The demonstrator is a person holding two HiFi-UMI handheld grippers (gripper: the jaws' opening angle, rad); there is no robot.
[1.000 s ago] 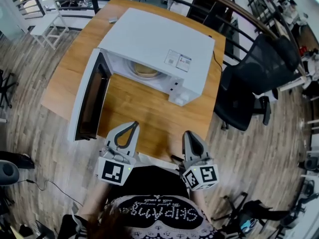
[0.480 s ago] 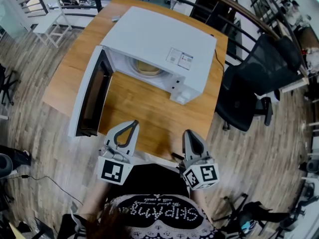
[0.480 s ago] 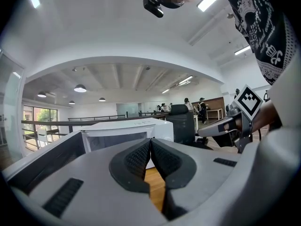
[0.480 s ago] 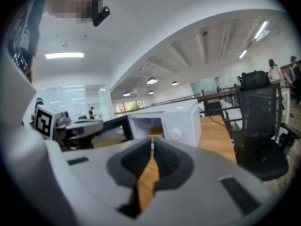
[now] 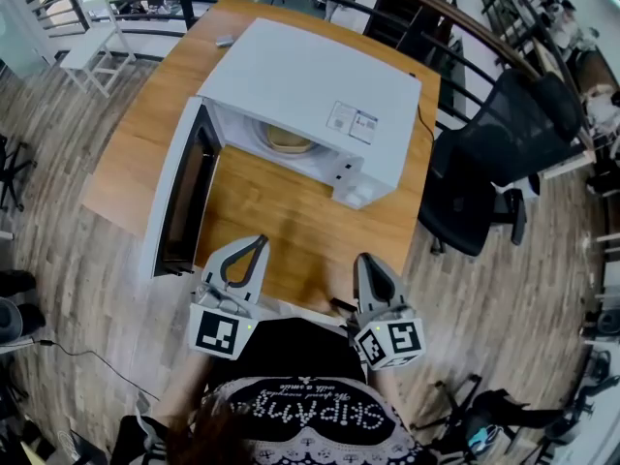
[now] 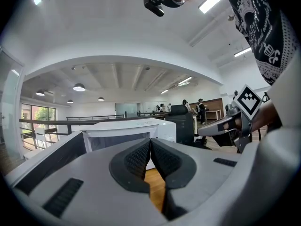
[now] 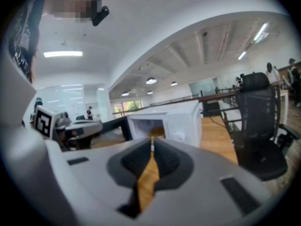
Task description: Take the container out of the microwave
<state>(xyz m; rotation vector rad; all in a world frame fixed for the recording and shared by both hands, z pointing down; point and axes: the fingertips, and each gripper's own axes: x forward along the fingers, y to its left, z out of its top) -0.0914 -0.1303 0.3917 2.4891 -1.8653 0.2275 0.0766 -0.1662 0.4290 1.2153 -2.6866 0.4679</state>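
Our left gripper [image 5: 260, 244] and right gripper [image 5: 367, 261] are both closed and empty. The round tan container [image 5: 288, 140] sits inside the white box-shaped microwave [image 5: 320, 76]. If we reach in unopened, we risk shoving it deeper.

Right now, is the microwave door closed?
No, in the head view the microwave door stands swung open to the left, with the container visible inside the cavity.

Ahead of the jaws a white microwave [image 5: 310, 76] on an orange-brown wooden table [image 5: 281, 211] holds a pale tan container [image 5: 288, 141], and the grey left gripper [image 5: 259, 241] and right gripper [image 5: 367, 259] have black pads [image 6: 136, 159] and cubes [image 5: 218, 334] with black-and-white square markers.
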